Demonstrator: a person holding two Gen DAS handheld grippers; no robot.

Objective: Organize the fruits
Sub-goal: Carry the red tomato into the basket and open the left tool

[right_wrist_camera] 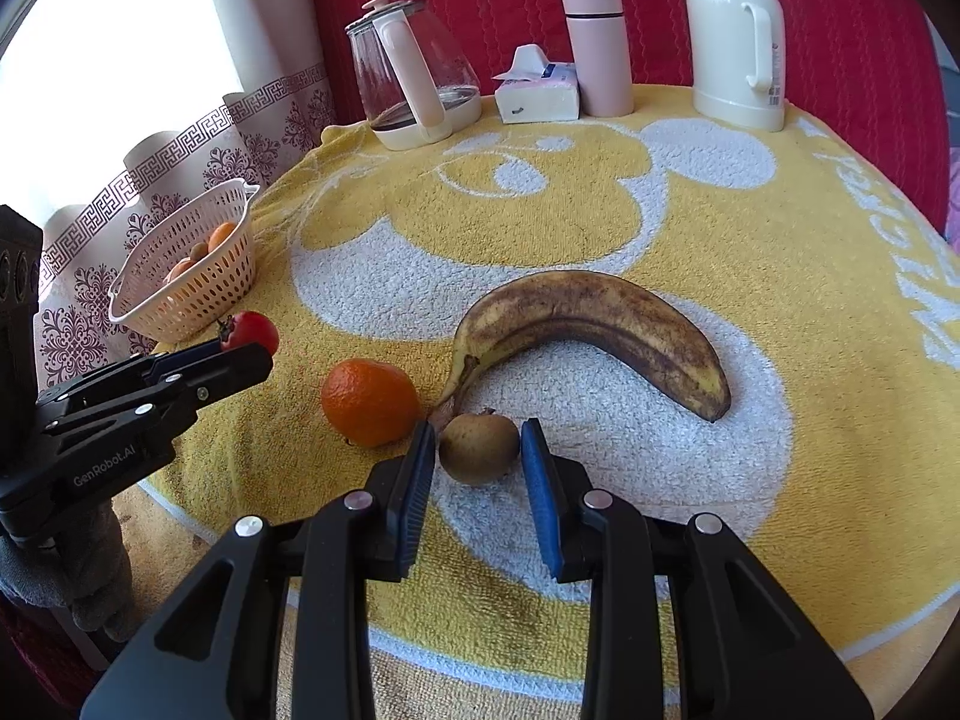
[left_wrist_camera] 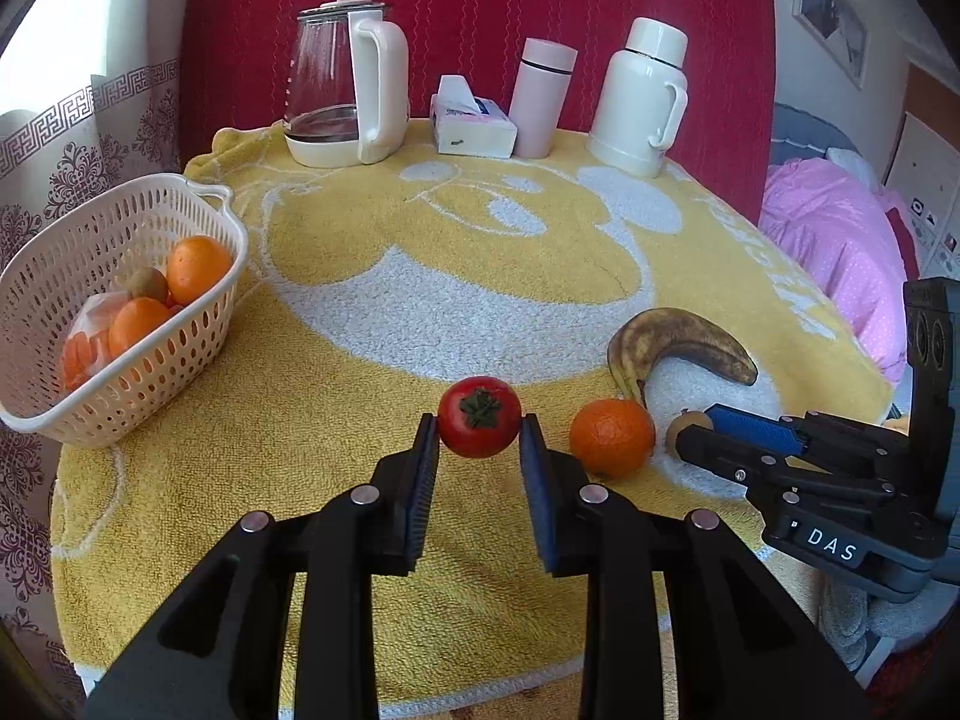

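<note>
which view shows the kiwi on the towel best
The right wrist view: the kiwi sits whole between the right gripper fingers. In the left wrist view the kiwi is a sliver behind that gripper.

You have a rough, looped terry towel point(right_wrist_camera: 690, 228) under everything, yellow and white, matt. Your grippers are matt black plastic with bright metal pins, and the pads point(left_wrist_camera: 427, 468) are ribbed blue rubber by the look. The tomato point(left_wrist_camera: 479, 417) is smooth and glossy; the orange point(left_wrist_camera: 612, 437) is dimpled; the kiwi point(right_wrist_camera: 479, 449) is dull and fuzzy. The basket point(left_wrist_camera: 150, 360) is perforated cream plastic, the kettle point(left_wrist_camera: 327, 78) clear glass.
</note>
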